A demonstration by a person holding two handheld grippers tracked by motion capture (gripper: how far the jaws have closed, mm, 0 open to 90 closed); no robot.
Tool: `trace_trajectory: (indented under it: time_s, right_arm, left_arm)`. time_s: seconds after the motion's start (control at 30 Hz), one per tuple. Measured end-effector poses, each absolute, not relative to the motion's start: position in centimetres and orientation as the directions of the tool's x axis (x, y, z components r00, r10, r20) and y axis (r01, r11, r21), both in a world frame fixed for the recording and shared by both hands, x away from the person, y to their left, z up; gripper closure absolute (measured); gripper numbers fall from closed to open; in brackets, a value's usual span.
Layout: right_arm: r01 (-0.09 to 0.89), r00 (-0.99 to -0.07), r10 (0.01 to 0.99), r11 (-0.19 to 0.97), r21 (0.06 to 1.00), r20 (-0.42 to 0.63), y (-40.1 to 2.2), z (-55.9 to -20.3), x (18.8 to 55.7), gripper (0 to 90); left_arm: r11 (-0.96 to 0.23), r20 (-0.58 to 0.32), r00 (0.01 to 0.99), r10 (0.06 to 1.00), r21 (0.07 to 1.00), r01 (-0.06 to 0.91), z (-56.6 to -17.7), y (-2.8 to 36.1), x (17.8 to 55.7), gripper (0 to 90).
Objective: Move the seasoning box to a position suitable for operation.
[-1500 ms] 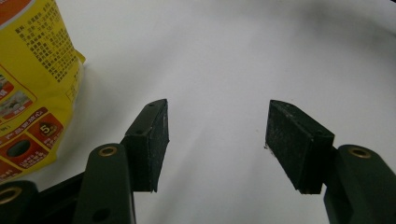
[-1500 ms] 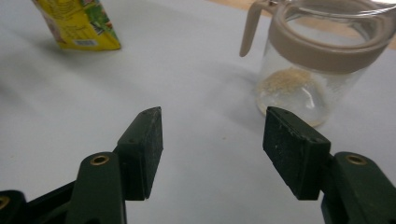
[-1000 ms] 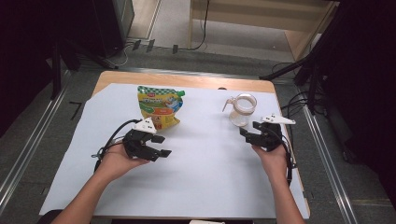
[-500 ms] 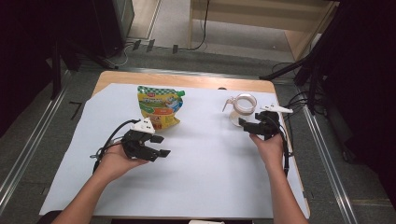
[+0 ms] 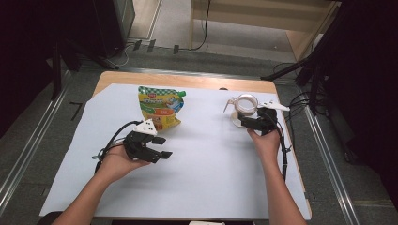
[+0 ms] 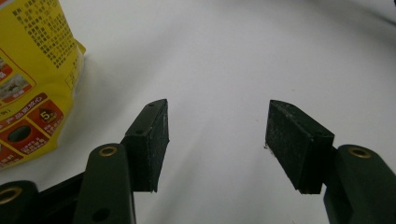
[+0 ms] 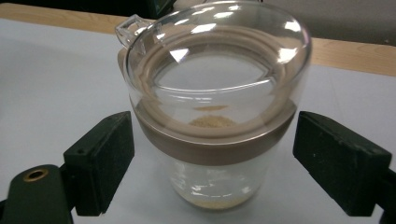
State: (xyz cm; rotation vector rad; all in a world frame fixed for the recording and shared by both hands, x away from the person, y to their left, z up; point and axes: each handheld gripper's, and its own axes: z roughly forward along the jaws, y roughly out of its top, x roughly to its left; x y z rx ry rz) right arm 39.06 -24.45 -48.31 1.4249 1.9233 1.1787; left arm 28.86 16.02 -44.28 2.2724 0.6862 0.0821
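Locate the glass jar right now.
In the high view the glass jar stands at the table's far right, right of the yellow pouch; in the right gripper view it sits between the right hand-held gripper's open jaws, untouched.

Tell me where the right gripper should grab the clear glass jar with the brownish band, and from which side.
Grip the clear glass jar on its straight wall just under the brownish band, coming in level from the person's side. It stands upright, and the wider lid above overhangs. The right gripper, jaws just opened, already straddles it without touching. The lid's small tab points away, clear of the pads.
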Motion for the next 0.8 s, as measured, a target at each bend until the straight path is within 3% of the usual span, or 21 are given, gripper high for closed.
trace_trajectory:
  time_s: [0.8]
  right_arm:
    - [0.48, -0.287, 0.954, 0.066, 0.875, 0.085, -22.5, -51.6, 41.3, 10.0]
  left_arm:
    - [-0.568, -0.155, 0.842, 0.516, 0.675, 0.472, -44.7, 16.4, 28.0, 40.7]
